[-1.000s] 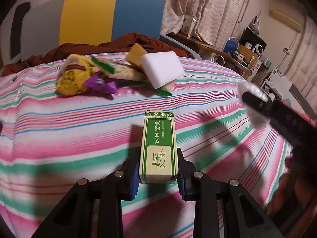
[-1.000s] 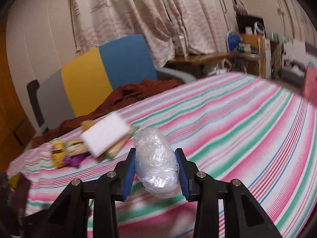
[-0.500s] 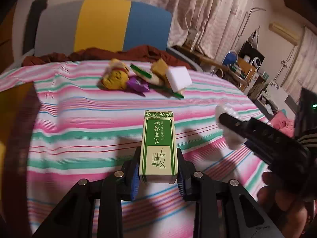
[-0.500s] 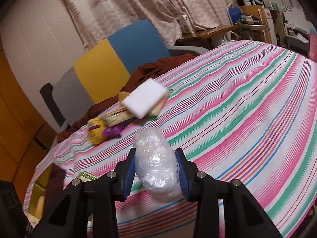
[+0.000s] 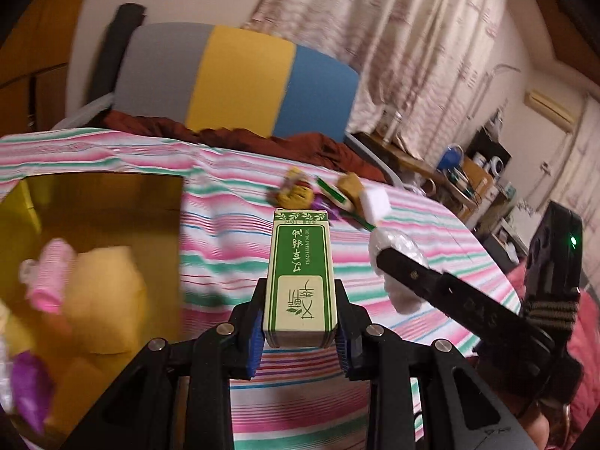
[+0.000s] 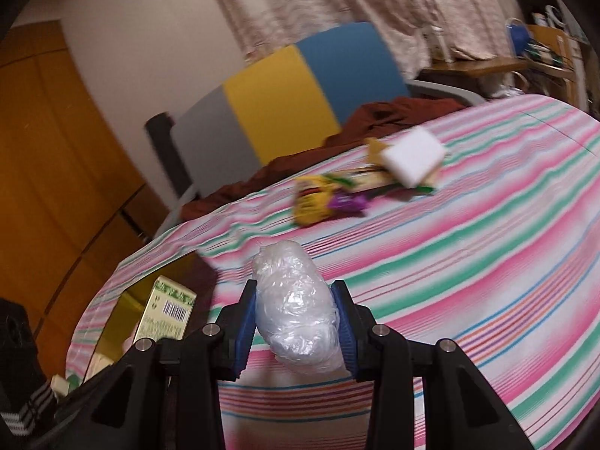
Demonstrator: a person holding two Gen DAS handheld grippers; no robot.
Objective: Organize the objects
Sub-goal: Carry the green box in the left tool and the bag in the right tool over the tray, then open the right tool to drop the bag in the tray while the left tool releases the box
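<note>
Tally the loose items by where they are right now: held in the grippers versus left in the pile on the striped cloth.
Held: 2, the green box and the plastic bundle.
Pile on the striped cloth: at least 4, namely white sponge, yellow packet, purple wrapper, tan block.
Total: at least 6.

Plastic-wrapped bundle (image 6: pixel 298 309) between right gripper (image 6: pixel 298 332) pads, above striped tablecloth (image 6: pixel 468 262)

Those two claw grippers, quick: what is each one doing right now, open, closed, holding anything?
Left gripper: closed on the green essential-oil box.
Right gripper: closed on the wad of clear plastic wrap.
</note>
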